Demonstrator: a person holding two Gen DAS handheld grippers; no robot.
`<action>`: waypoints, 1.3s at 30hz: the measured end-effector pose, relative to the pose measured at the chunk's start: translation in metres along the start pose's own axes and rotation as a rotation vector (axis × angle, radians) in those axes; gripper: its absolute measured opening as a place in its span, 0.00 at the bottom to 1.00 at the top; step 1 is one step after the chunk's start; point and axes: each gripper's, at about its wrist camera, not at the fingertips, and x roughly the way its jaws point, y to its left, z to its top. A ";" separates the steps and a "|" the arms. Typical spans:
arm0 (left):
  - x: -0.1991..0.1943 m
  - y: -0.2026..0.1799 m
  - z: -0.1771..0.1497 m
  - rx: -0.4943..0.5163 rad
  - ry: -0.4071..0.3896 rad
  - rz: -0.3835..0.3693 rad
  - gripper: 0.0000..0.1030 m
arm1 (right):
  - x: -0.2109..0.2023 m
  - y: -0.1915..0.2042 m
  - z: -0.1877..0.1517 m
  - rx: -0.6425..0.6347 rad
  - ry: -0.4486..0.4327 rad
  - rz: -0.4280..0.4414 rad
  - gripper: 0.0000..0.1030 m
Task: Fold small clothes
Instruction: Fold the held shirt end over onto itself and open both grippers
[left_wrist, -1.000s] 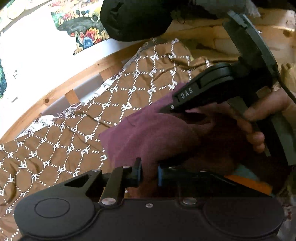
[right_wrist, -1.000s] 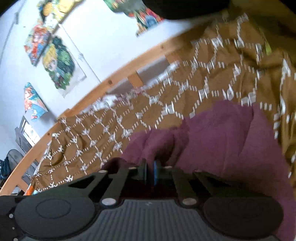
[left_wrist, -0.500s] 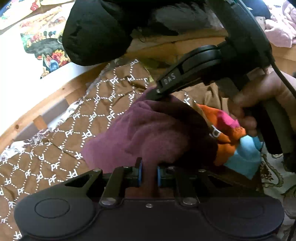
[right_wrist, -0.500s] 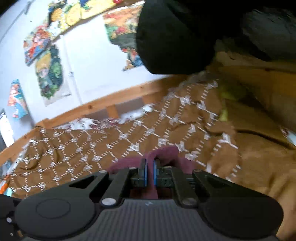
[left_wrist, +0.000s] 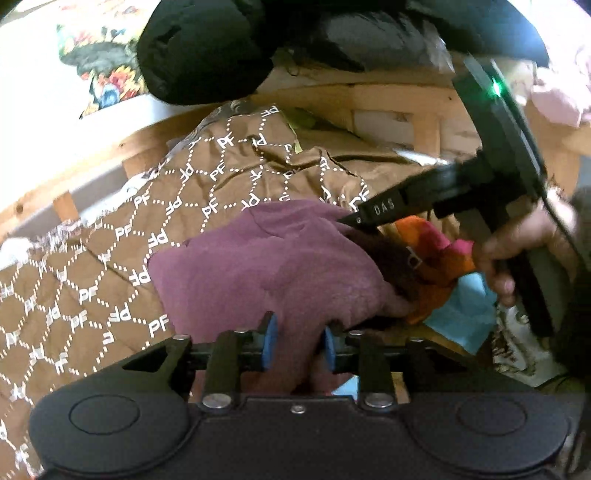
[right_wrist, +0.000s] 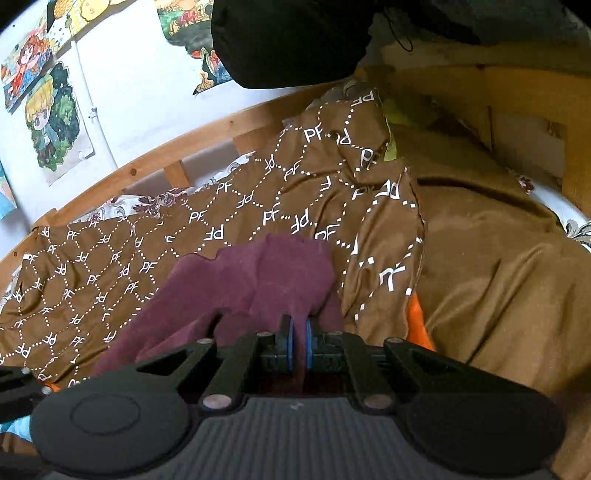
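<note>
Maroon garment (left_wrist: 266, 266) lies bunched mid-bed on the brown quilt (left_wrist: 110, 258), pinched by the right gripper (right_wrist: 298, 345) while the left gripper (left_wrist: 298, 345) opens around it, risking the fold slumping.

Open flat stretch of brown patterned blanket (right_wrist: 122, 266) toward bed's left side: free passage. Far edge closed by wooden bed rail (right_wrist: 155, 162), wall behind. Black bulky bundle (left_wrist: 207, 51) overhangs far end, low headroom beneath. Maroon garment (left_wrist: 266, 269) heaped mid-bed; orange-and-blue cloth (left_wrist: 439, 273) crowds right side. Plain brown blanket folds (right_wrist: 495, 258) ridge bed's right, possibly soft, passable.
</note>
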 end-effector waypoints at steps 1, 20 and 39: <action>-0.003 0.004 0.000 -0.021 -0.002 -0.011 0.38 | -0.001 0.001 0.000 -0.002 -0.001 -0.003 0.08; 0.010 0.108 -0.019 -0.665 0.108 0.010 0.99 | -0.055 0.018 -0.013 0.003 0.009 0.041 0.77; 0.027 0.091 -0.038 -0.593 0.194 0.048 0.99 | -0.040 -0.007 -0.022 0.040 -0.053 0.056 0.86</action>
